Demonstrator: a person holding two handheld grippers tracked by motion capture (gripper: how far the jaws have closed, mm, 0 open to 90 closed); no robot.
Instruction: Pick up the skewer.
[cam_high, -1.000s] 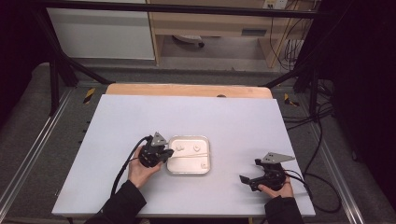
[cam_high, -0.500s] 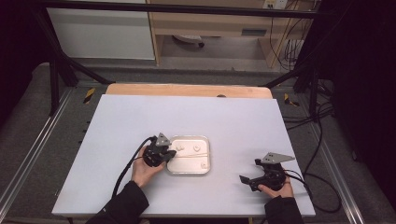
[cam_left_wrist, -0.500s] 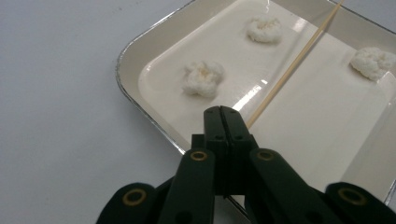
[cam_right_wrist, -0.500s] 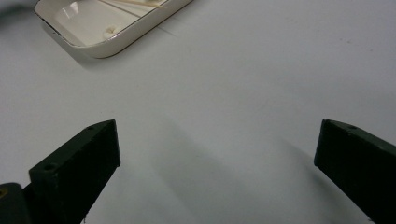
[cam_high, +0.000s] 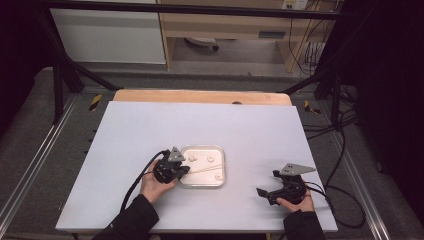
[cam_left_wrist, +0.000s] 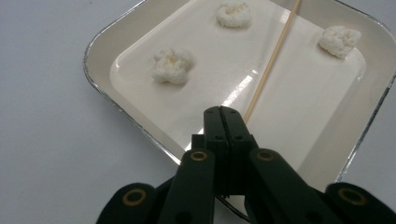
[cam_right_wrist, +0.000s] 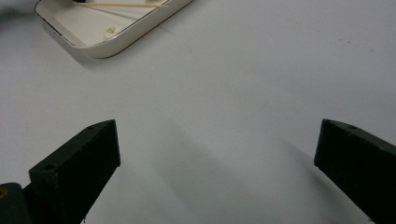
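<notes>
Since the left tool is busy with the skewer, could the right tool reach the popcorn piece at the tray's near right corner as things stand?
Probably yes. The right tool is open and holds nothing, and bare table lies between it and the tray. The popcorn piece sits apart from the skewer, though the tray's low rim must be cleared.

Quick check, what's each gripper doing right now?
Left gripper: shut on the wooden skewer, over the white tray.
Right gripper: open, holding nothing, above the bare table.
</notes>
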